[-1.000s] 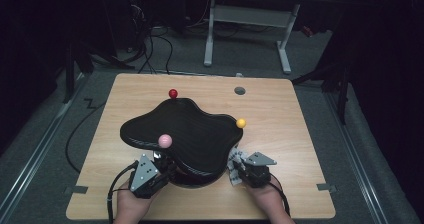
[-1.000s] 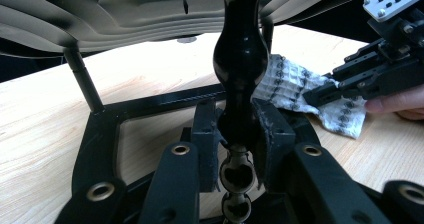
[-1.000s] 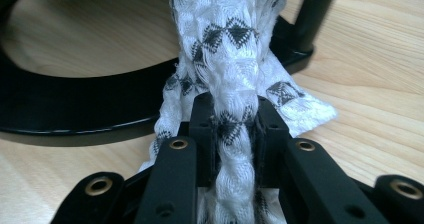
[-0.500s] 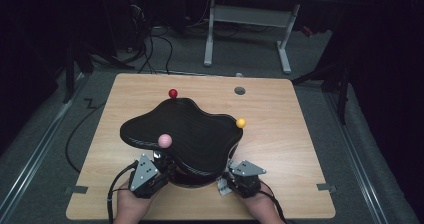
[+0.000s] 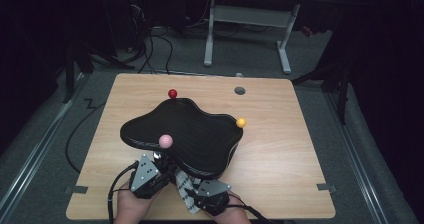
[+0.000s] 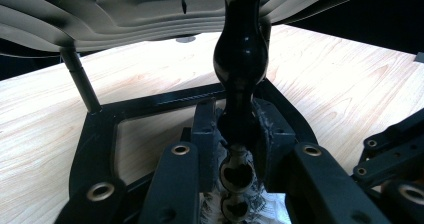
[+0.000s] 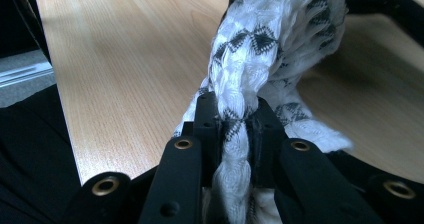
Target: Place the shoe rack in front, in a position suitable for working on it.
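We see both grippers at the near edge of the table (image 5: pixel 280 149), just below the black tray (image 5: pixel 190 134) that stands raised on a frame (image 6: pixel 150 104). The left gripper (image 6: pixel 234 134) has its jaws pressed onto a glossy black post (image 6: pixel 240 59) that rises toward the tray's underside; in the high view this gripper (image 5: pixel 150 174) sits under the tray's near left rim. The right gripper (image 7: pixel 235 129) pinches a white cloth (image 7: pixel 270 39) with a black pattern, bunched between its jaws and trailing up toward the frame. In the high view the cloth (image 5: pixel 186 196) lies on the table between the two grippers, and the right gripper (image 5: pixel 207 196) is just beside it. On the tray's rim we note a pink ball (image 5: pixel 165 141), a red ball (image 5: pixel 172 93) and a yellow ball (image 5: pixel 241 122), well apart. A grey hole (image 5: pixel 240 90) marks the far side of the table.
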`<action>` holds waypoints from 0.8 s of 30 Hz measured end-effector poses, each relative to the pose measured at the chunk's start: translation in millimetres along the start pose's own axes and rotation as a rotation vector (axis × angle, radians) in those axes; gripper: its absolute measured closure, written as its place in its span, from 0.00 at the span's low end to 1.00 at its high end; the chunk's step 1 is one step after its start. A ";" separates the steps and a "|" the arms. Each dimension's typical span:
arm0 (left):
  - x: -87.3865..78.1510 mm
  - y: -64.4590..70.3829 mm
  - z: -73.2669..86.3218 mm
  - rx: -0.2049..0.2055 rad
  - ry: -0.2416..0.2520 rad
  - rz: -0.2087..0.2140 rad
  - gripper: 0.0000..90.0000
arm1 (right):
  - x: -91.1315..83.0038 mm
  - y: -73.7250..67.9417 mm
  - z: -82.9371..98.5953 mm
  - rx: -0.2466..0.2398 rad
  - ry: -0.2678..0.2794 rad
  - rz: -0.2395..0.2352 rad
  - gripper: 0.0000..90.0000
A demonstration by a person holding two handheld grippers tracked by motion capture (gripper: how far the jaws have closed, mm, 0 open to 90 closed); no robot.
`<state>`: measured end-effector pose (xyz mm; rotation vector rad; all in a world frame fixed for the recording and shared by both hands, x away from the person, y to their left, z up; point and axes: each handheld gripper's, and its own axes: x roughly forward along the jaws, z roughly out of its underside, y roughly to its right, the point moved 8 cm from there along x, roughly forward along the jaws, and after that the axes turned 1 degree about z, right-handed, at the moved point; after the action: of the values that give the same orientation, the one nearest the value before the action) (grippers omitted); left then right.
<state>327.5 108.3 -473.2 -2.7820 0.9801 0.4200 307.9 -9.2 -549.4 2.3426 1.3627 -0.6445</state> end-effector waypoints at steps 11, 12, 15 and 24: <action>-0.3 0.4 -0.3 0.010 -0.006 -0.010 0.82 | -40.8 79.9 18.0 0.071 0.019 0.241 0.87; -0.6 0.7 -0.2 0.012 -0.007 -0.013 0.82 | -41.3 89.9 19.6 0.087 0.018 0.263 0.87; -2.6 1.8 0.6 0.014 -0.005 -0.013 0.82 | -35.1 113.8 24.7 0.125 0.000 0.311 0.87; -10.6 -11.8 4.0 0.042 -0.016 -0.066 0.82 | -23.1 111.6 32.4 0.152 -0.036 0.246 0.89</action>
<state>326.3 124.6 -473.0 -2.7599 0.8799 0.4069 389.2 -95.2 -555.6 2.5508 1.0183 -0.7331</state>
